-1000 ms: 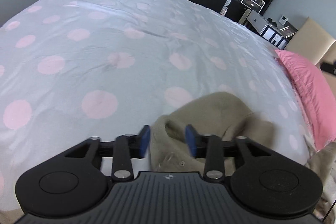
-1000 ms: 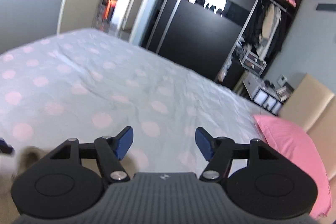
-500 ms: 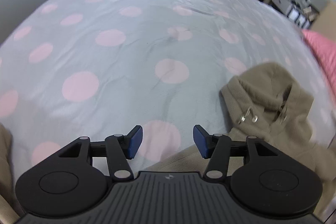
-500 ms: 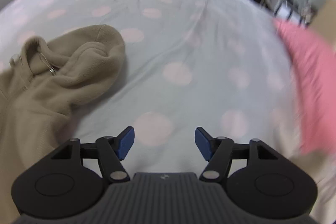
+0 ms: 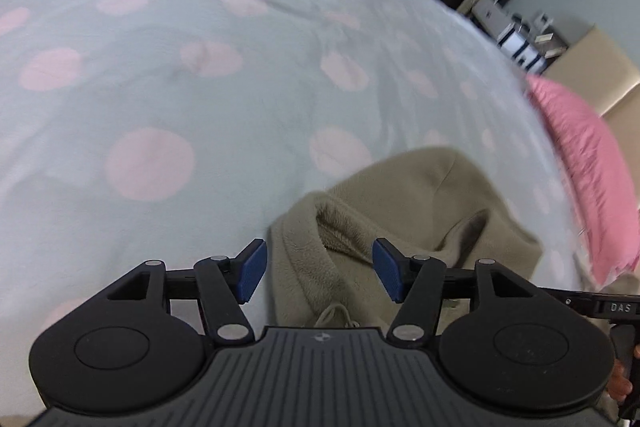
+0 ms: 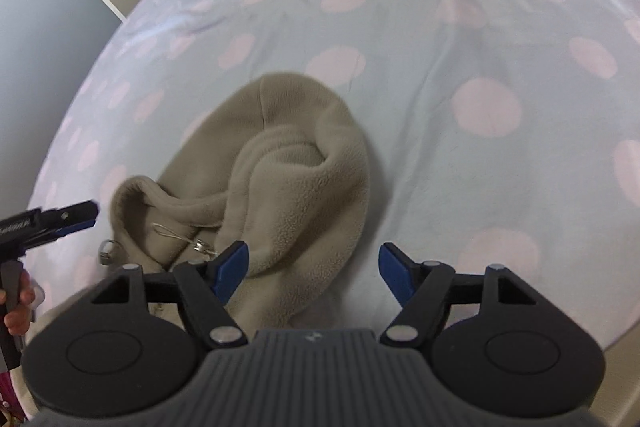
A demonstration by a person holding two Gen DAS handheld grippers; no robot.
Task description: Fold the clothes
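Polka-dot bedspread [image 6: 480, 27] bears a crumpled beige fleece hoodie [image 6: 296, 179].

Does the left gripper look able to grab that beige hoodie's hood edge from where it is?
Probably yes. The left gripper is open, its fingers straddling the hood's fleecy edge of the beige hoodie on the spotted bedspread. Nothing lies between them.

Bedspread [image 5: 168, 99] open ahead; pillow [image 5: 592, 179] blocks right.
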